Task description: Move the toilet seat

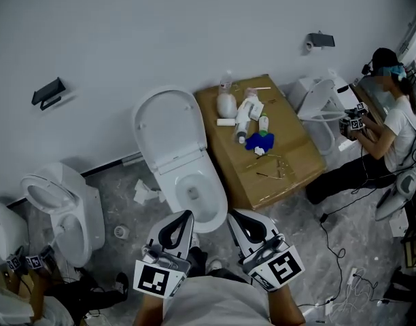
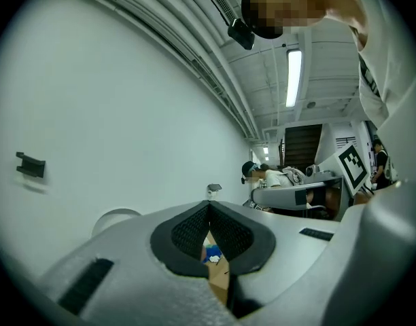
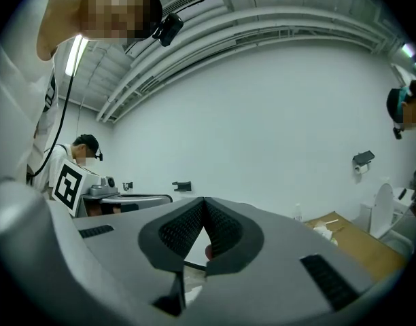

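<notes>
Flanking toilet [image 1: 184,172]: cardboard box [image 1: 296,161], neighbouring toilet [image 1: 68,212]

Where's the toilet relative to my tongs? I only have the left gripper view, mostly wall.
Observer: In the head view the bowl sits just ahead, its front rim between the left gripper and the right gripper.
Operator: Lid?
Observer: The lid is up, leaning back toward the wall, so the bowl is open.
Operator: Right tongs?
Observer: The right gripper view shows them shut, gripping nothing.
</notes>
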Motion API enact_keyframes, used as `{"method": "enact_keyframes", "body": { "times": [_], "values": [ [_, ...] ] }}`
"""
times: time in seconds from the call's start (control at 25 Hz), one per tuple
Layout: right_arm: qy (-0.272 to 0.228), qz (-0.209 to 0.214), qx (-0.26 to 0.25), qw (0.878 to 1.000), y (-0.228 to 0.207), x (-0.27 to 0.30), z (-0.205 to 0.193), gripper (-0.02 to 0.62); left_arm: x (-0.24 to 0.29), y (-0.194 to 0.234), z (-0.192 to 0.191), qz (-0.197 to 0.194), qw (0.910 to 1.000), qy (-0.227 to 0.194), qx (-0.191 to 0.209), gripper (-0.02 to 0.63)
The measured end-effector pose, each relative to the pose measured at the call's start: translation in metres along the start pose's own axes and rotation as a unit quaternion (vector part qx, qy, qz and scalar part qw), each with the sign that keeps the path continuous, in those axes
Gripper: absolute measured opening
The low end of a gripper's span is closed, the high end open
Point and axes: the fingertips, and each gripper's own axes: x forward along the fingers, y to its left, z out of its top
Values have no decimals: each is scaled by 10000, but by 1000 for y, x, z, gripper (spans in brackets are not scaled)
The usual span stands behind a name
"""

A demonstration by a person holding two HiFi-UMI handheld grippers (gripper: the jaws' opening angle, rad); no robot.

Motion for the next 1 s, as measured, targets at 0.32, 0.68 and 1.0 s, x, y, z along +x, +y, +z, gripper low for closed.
{"method": "enact_keyframes", "body": {
  "times": [0.32, 0.68, 1.0],
  "values": [
    [324, -171, 148, 9992, -14, 64, -28, 12, 28, 52, -44, -263, 9980, 561, -101, 11],
    [698, -412, 230, 9964, -24, 96, -62, 14, 46, 94, -81, -414, 9945, 726, -630, 11],
    [1135, -438, 491, 9914, -36, 106, -115, 14, 61, 104, -122, -390, 9923, 834, -831, 11]
  ]
}}
